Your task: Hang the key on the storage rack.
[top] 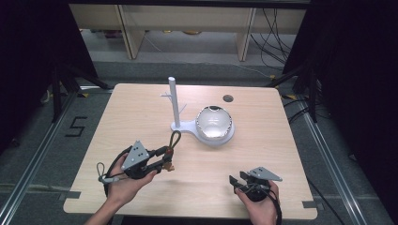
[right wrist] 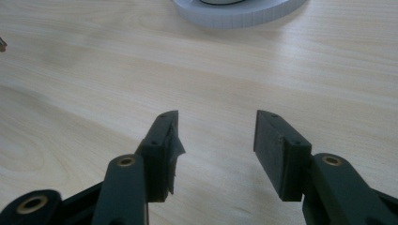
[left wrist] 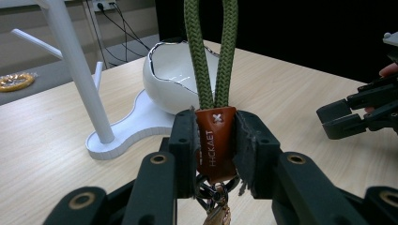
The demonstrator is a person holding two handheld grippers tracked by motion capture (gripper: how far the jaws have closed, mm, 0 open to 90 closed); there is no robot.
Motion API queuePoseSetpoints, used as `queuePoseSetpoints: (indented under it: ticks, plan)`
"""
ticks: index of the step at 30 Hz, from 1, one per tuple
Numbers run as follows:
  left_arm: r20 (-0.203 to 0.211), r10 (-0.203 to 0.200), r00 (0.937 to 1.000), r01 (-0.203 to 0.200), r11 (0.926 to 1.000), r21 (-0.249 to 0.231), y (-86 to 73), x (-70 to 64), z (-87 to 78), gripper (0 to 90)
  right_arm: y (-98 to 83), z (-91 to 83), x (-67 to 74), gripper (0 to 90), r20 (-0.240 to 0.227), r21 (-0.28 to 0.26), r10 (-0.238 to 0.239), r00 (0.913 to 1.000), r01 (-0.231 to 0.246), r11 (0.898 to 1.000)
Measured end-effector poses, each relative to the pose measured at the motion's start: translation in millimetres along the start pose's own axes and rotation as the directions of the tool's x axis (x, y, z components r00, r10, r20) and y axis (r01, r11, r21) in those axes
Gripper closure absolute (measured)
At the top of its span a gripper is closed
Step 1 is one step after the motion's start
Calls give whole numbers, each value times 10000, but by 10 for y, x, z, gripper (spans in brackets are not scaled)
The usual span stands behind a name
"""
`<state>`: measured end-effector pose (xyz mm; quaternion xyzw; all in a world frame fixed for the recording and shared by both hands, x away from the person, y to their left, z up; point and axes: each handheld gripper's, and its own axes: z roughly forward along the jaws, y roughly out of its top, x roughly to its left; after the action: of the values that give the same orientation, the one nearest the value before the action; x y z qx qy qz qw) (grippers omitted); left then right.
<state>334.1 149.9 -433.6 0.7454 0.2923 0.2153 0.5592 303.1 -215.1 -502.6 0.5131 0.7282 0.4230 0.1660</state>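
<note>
Pale wooden counter [top: 141, 112]: left hand-held gripper [left wrist: 215, 140] clamps the keychain's [left wrist: 215, 145] brown leather tab just above it; green cord loop is limp and light. Right hand-held gripper [right wrist: 216, 136] gapes empty.

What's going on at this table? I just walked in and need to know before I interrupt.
A person works with a gripper in each hand. The left gripper is shut on the brown leather tab of a keychain, whose green cord loop stands up above the jaws. Beyond it on the table stands a white stand with side pegs and a bowl on its base. The right gripper rests open over bare wood, holding nothing.
</note>
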Motion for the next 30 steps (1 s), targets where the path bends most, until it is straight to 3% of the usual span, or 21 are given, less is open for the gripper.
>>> queuePoseSetpoints:
  ticks: [3,4,8,9,17,23,30]
  plan:
    - [-77,-17,10000,17,10000,28,5,11,-17,688,0,-1,-2,511,16,-7,-19,10000,19,10000]
    - [-83,-42,10000,43,10000,19,6,12,-19,688,-5,-12,44,511,42,60,536,9986,-536,9985]
    - [-222,-113,9997,112,9999,-2,12,22,-41,688,4,-29,32,510,183,206,352,9992,-356,9992]
    - [-229,-112,9997,112,9999,-4,15,29,-45,688,6,-18,-3,510,253,145,-62,9997,58,9999]
    - [-300,-185,9994,179,9996,-214,25,72,-66,688,0,-10,1,508,99,21,8,10000,-8,10000]
    - [-449,-185,9988,180,9998,-126,36,92,-93,688,2,-10,-7,507,326,16,-37,9995,36,10000]
    - [-511,-240,9984,233,9996,-158,42,118,-105,688,6,-25,-3,507,135,47,67,9999,-67,10000]
